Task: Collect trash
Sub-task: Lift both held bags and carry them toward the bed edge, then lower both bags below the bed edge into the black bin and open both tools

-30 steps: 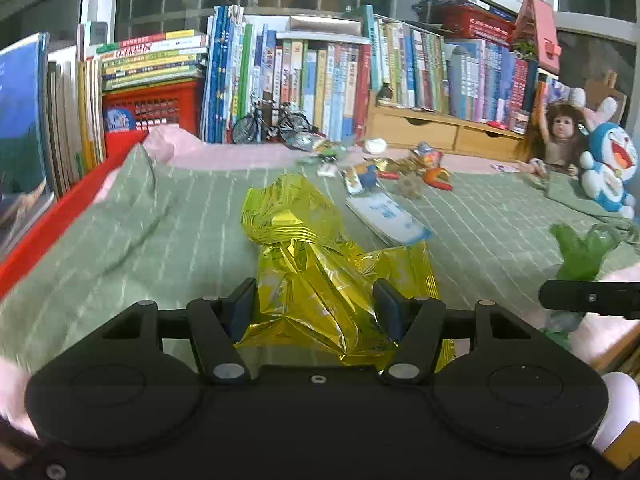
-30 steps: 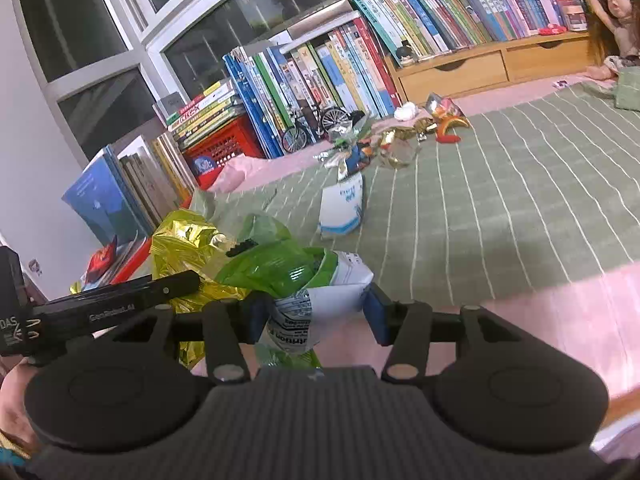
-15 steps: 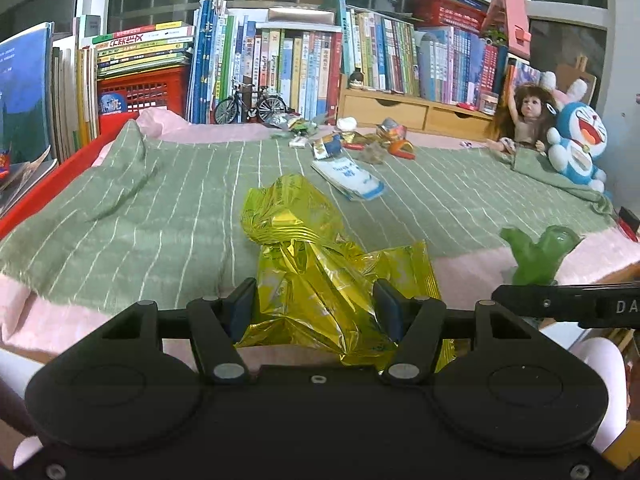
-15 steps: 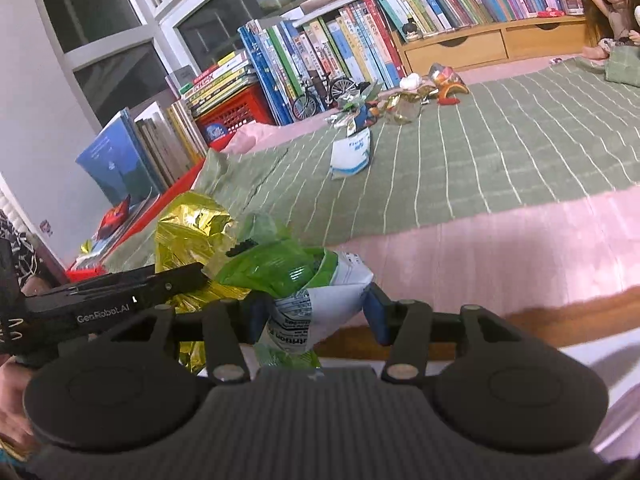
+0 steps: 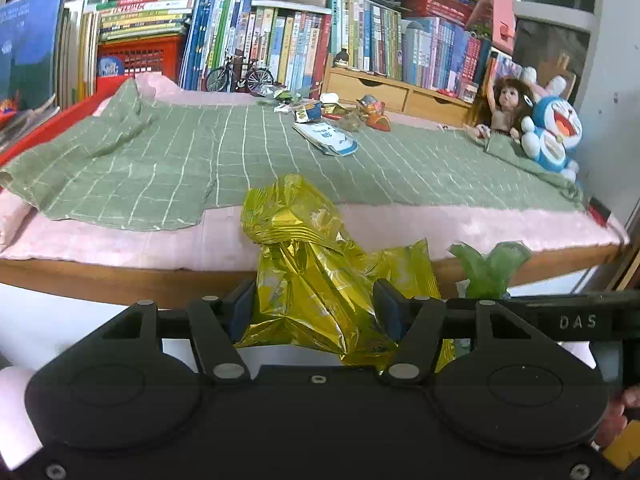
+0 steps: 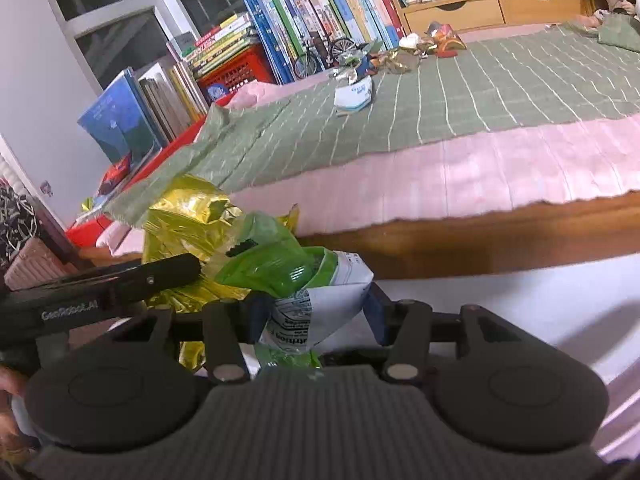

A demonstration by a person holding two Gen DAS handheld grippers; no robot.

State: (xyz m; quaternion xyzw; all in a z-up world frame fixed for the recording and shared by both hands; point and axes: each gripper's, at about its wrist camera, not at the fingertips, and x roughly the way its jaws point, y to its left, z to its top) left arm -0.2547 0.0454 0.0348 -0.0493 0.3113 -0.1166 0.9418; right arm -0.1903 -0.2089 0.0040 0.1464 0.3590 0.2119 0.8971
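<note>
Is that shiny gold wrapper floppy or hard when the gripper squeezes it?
Probably floppy: the gold wrapper is already crumpled and folded between the left gripper fingers. It looks light, since its top stands up unsupported. The glossy foil may be a bit slippery.

Left gripper (image 5: 316,312) points forward and downward, jaws half-wide, pads pressing crumpled yellow foil wrapper (image 5: 308,264). Right gripper (image 6: 314,314) just beside it, same tilt, jaws clamped on green-and-white snack bag (image 6: 296,280). Fingertips (image 5: 616,412) of person's hand visible at lower right edge.
</note>
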